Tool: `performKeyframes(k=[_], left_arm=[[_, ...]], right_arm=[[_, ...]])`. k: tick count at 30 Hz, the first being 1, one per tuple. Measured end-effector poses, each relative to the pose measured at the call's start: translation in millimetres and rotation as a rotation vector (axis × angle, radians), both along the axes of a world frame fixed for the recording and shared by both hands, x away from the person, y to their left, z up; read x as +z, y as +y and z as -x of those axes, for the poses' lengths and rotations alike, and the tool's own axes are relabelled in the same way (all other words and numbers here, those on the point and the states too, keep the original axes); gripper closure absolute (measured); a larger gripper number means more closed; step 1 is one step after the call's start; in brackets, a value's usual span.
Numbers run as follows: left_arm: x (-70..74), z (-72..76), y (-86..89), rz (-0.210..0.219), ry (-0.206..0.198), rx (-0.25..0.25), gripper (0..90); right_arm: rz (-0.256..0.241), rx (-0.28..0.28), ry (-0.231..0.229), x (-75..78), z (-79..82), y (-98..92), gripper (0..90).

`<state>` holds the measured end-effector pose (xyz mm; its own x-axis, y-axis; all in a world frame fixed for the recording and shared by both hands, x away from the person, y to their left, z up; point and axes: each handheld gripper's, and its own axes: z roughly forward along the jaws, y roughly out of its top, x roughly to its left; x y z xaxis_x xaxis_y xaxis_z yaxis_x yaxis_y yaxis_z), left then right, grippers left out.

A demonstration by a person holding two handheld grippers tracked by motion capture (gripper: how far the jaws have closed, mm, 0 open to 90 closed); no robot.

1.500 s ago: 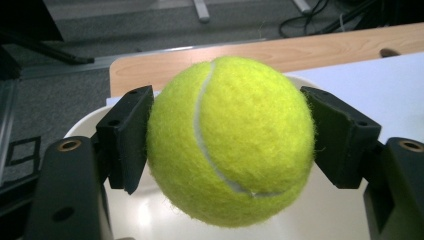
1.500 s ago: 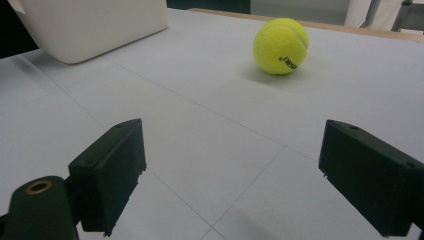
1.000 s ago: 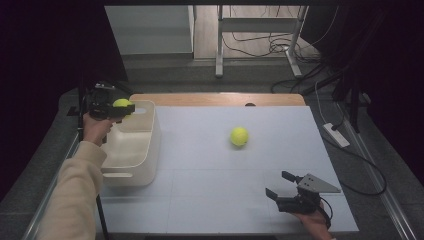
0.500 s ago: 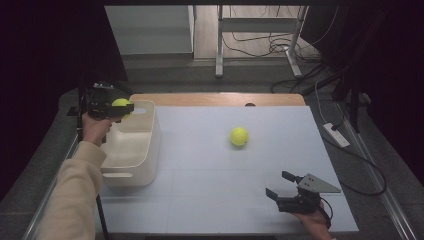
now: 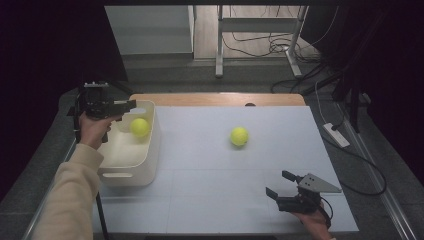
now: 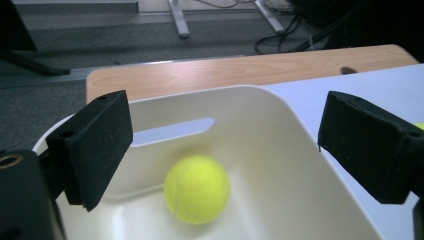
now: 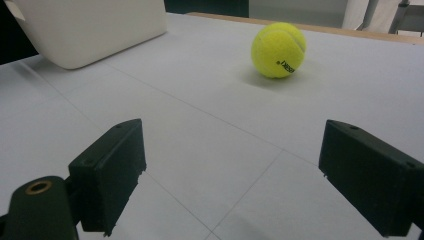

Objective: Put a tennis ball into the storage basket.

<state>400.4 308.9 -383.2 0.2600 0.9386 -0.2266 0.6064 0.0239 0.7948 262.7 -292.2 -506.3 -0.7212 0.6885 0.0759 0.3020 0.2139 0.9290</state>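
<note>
A yellow tennis ball [image 5: 140,127] lies inside the white bin [image 5: 153,150] at the table's left; in the left gripper view this ball [image 6: 197,188] looks blurred against the bin wall [image 6: 285,150]. My left gripper [image 5: 131,105] hangs open over the bin's far left corner, its jaws wide apart with nothing between them [image 6: 225,125]. A second tennis ball [image 5: 239,136] rests on the white mat mid-table. My right gripper [image 5: 276,183] stands open near the front right edge and faces that ball [image 7: 278,49] from a distance.
The white mat [image 5: 210,190] covers most of the table, with a wooden strip [image 5: 220,99] showing along the far edge. A power strip [image 5: 336,135] and cables lie off the right side. The bin's corner [image 7: 95,30] is at the upper left of the right gripper view.
The ball that sat between my left gripper's jaws has been let go and has dropped into the bin. The right gripper and the mid-table ball have not moved.
</note>
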Motion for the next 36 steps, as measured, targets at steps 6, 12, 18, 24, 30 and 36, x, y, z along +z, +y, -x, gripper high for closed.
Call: performKeyframes(k=[6, 12, 18, 24, 30, 36], left_arm=[[9.3, 12.1, -5.1, 0.027, -0.036, -0.05, 8.8], [14.7, 20.1, -13.8, 0.063, -0.07, -0.104, 8.8], [19.5, 25.5, -25.5, 0.09, -0.105, -0.161, 8.6], [25.7, 34.9, -41.0, 0.107, -0.145, -0.219, 8.8], [28.1, 43.1, -55.2, 0.095, -0.17, -0.257, 8.8], [29.7, 49.6, -65.5, 0.088, -0.186, -0.29, 8.8]], right_arm=[[-0.005, -0.004, 0.0, 0.0, -2.2, 0.3, 11.3], [-0.009, -0.01, -0.001, 1.0, -1.3, -0.5, 11.3], [-0.011, -0.014, 0.001, 0.7, -2.6, -1.8, 11.3], [-0.007, -0.013, -0.001, 0.6, -0.6, -2.4, 11.3], [-0.001, -0.004, -0.005, 0.0, -1.9, -1.3, 11.3], [0.001, 0.01, -0.006, 0.2, -1.1, 0.4, 11.3]])
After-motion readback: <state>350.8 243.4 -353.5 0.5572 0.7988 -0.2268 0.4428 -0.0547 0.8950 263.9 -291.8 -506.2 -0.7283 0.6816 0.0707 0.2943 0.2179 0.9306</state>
